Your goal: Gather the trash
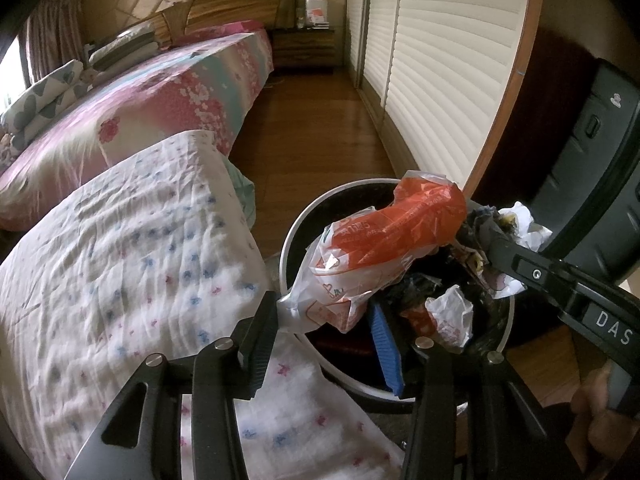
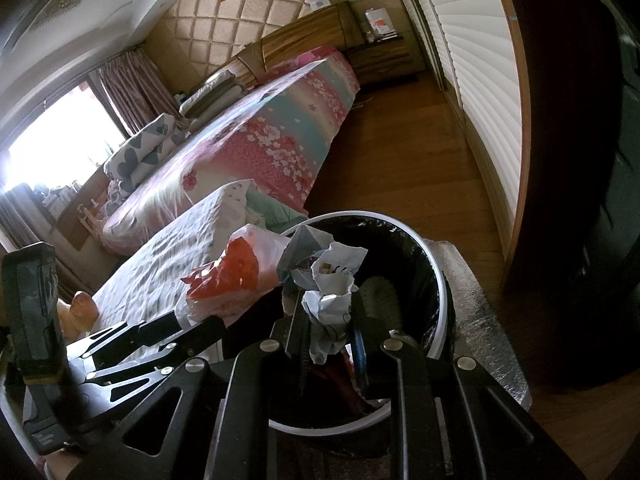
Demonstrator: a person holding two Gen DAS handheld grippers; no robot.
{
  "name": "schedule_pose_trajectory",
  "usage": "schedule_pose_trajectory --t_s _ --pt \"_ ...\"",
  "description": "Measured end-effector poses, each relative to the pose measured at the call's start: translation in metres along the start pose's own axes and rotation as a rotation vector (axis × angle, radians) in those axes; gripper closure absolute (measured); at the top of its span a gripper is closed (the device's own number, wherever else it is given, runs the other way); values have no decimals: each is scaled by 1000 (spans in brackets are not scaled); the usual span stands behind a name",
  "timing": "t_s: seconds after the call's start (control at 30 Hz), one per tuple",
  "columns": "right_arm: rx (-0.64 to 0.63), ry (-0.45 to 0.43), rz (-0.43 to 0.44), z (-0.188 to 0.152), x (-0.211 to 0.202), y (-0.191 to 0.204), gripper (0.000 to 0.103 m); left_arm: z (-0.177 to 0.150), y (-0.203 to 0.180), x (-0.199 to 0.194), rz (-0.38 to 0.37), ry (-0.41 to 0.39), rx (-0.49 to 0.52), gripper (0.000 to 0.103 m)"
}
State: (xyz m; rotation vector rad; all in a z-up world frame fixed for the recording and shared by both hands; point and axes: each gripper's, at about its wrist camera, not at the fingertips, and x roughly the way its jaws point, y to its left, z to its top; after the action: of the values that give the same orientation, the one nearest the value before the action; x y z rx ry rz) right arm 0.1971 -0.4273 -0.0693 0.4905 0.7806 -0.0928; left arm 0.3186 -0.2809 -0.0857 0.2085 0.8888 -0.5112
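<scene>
One orange bag, seemingly lengthwise upward

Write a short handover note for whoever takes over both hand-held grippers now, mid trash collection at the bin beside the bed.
Left gripper: jaws around the crumpled orange-and-white plastic bag; whether they pinch it is unclear.
Right gripper: shut on a wad of crumpled white and grey paper.
Both pieces hang over the round white bin with black liner.
Done: a crumpled white wrapper is in the bin.
Left: release both pieces into it.
</scene>
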Motion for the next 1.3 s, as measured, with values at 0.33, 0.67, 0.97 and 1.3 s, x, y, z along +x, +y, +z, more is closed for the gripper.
schedule_pose_trajectory --t_s 0.33,0.67,0.97,1.3 --pt "26 -12 -5 2 -3 -8 44 -7 6 -9 36 -1 -23 30" --pt "3 -34 7 -6 -19 10 34 -31 26 -41 32 -34 -87 29" --pt "-28 -62 50 -32 -45 42 25 -77 51 -101 31 -116 -161 27" --pt "-79 -92 81 -66 -69 75 17 -130 71 -155 60 -179 -214 26"
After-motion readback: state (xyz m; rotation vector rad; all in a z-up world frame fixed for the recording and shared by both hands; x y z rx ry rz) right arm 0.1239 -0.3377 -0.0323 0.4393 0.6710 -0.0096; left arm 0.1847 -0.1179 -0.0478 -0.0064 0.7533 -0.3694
